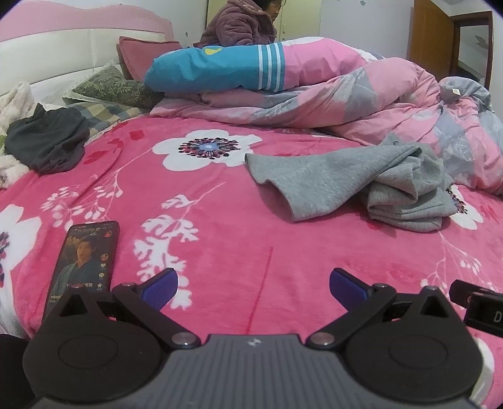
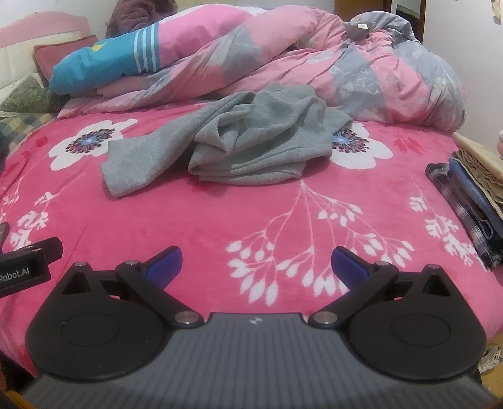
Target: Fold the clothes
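Note:
A crumpled grey garment (image 1: 361,182) lies on the pink flowered blanket (image 1: 220,226), ahead and to the right in the left wrist view. In the right wrist view the grey garment (image 2: 251,141) lies straight ahead in the middle of the blanket (image 2: 283,220). My left gripper (image 1: 253,284) is open and empty, low over the blanket's near part. My right gripper (image 2: 256,264) is open and empty, also well short of the garment. The edge of the right gripper's body (image 1: 478,305) shows at the right of the left wrist view.
A phone (image 1: 83,264) lies on the blanket at the left. A dark garment (image 1: 47,144) lies far left. A heaped pink quilt (image 1: 345,94) and pillows fill the back. A person (image 1: 242,22) sits behind. Folded clothes (image 2: 471,201) are stacked at the right.

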`<state>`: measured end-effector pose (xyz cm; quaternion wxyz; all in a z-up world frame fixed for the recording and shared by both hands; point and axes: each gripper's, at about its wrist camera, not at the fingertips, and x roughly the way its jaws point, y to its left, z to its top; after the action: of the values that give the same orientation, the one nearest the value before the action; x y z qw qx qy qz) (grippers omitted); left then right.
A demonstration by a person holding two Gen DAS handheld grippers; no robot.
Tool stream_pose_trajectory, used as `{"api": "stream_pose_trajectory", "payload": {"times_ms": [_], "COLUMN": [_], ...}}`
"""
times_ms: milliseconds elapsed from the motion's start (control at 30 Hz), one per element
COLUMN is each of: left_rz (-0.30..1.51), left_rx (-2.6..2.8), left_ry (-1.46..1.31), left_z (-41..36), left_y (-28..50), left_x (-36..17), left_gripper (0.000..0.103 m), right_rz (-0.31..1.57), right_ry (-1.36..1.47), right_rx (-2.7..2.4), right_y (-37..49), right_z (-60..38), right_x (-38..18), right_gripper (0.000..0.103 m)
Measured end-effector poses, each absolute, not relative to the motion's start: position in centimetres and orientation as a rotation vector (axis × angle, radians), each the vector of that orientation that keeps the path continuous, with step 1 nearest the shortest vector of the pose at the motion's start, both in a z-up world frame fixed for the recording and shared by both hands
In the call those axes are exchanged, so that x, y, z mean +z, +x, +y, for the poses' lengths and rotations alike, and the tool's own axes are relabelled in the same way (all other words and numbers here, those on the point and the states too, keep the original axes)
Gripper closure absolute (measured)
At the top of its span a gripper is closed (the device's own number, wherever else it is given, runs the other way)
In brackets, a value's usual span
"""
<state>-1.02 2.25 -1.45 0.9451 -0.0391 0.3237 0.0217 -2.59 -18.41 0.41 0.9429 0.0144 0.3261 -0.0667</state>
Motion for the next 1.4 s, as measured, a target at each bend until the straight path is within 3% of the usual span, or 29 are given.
{"api": "stream_pose_trajectory", "payload": {"times_ms": [900,1400], "left_rz": [0.672,0.579], "left_rx": [0.042,-0.110], "left_ry": [-0.095,-0.195], "left_z": [2.6,3.0], "left_y": [-0.6,0.0], "left_x": [-2.2,-1.8], "left_gripper": [0.000,0.000], "right_rz": [0.670,0.626], "right_ry": [0.014,0.062], "right_rx": [-0.140,-0.135], "right_y": [-1.9,-1.8], "right_z": [-18.0,-20.8], "right_x": [0.3,-0.7], "right_gripper": [0.001,0.001]}}
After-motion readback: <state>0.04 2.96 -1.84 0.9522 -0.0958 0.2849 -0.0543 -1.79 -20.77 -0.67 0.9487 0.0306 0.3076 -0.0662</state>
